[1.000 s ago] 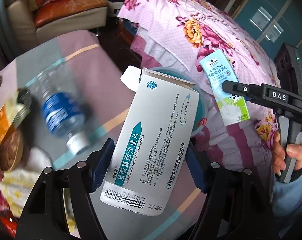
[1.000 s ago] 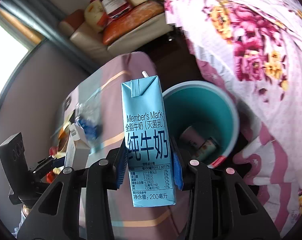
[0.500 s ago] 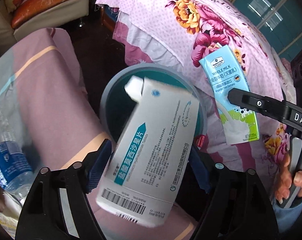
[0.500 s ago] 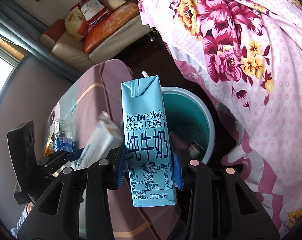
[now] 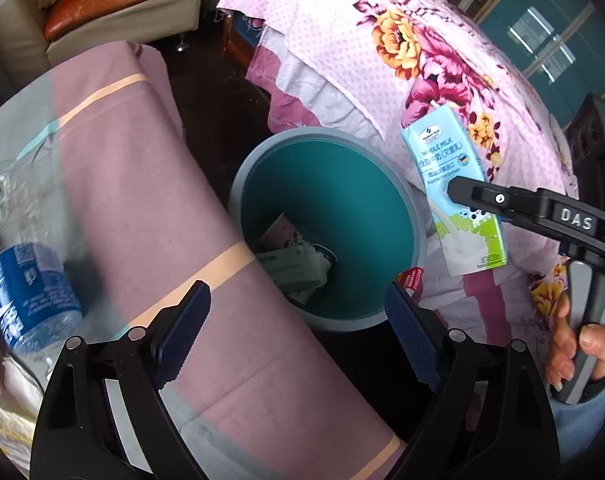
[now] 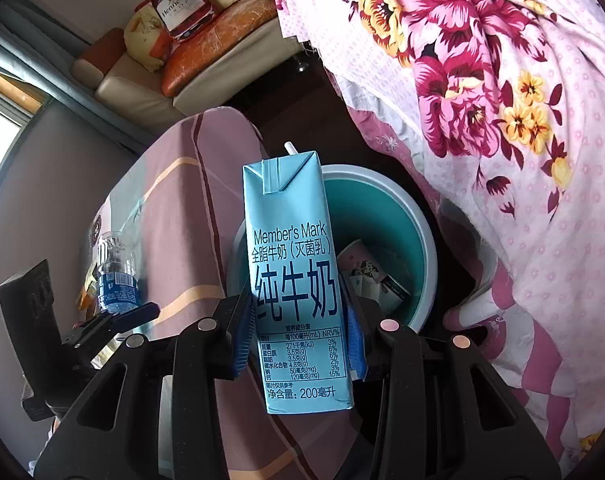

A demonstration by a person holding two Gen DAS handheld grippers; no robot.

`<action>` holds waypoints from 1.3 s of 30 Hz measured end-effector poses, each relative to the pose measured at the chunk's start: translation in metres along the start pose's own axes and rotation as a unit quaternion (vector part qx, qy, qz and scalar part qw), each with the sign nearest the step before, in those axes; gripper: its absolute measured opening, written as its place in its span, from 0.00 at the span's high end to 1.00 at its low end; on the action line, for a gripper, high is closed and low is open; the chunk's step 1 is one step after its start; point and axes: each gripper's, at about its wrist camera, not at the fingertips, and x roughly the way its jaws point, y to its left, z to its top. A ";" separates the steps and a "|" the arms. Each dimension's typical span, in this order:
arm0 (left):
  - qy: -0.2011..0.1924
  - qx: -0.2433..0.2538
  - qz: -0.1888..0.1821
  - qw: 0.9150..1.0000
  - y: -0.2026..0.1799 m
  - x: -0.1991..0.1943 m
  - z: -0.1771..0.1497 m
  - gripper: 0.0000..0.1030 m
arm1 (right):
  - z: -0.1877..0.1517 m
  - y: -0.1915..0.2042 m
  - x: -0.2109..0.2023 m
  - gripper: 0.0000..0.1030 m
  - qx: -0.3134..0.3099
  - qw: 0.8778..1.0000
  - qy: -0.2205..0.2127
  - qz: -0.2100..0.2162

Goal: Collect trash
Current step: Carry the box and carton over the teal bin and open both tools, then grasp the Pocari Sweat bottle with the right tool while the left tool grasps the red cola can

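A teal trash bin (image 5: 382, 216) stands on the floor between the table and the bed; it also shows in the right wrist view (image 6: 426, 248). A white medicine box (image 5: 292, 266) lies inside it among other trash. My left gripper (image 5: 298, 332) is open and empty, just above the bin's near rim. My right gripper (image 6: 298, 328) is shut on a light blue milk carton (image 6: 296, 280), held upright over the bin's near side. The carton also shows in the left wrist view (image 5: 454, 184), right of the bin.
A plastic water bottle (image 5: 22, 280) with a blue label lies on the pink striped tablecloth (image 5: 142, 200), also seen in the right wrist view (image 6: 116, 272). A floral bedspread (image 5: 382, 40) hangs right of the bin. A sofa (image 6: 162, 76) with cushions stands behind.
My left gripper opened and the white medicine box dropped into the bin. The right gripper kept hold of the milk carton and moved closer over the bin.
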 end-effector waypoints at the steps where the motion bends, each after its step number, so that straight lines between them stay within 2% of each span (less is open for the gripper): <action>1: -0.002 -0.004 -0.001 1.000 0.002 -0.002 -0.001 0.14 | 0.000 0.001 0.002 0.64 0.000 1.000 0.002 -0.002; 5: -0.007 -0.015 -0.006 1.000 0.009 -0.009 -0.008 0.13 | -0.002 0.006 0.007 0.62 -0.002 1.000 0.014 -0.006; 6: -0.007 -0.018 -0.008 1.000 0.012 -0.011 -0.010 0.13 | -0.003 0.007 0.008 0.59 -0.002 1.000 0.017 -0.008; 8: -0.009 -0.022 -0.010 1.000 0.015 -0.014 -0.013 0.13 | -0.004 0.010 0.010 0.47 -0.003 1.000 0.021 -0.008; 14: -0.012 -0.032 -0.009 0.999 0.024 -0.024 -0.026 0.13 | -0.009 0.022 0.006 0.33 -0.012 1.000 0.019 -0.015; 25: -0.035 -0.065 -0.002 0.997 0.058 -0.059 -0.055 0.13 | -0.024 0.059 0.005 0.27 -0.036 0.999 0.034 -0.012; 32: -0.064 -0.090 0.009 0.994 0.088 -0.093 -0.075 0.13 | -0.037 0.101 0.006 0.27 -0.071 0.996 0.043 -0.011; 39: -0.087 -0.128 0.035 0.987 0.135 -0.129 -0.100 0.13 | -0.045 0.151 0.015 0.27 -0.115 0.991 0.060 -0.011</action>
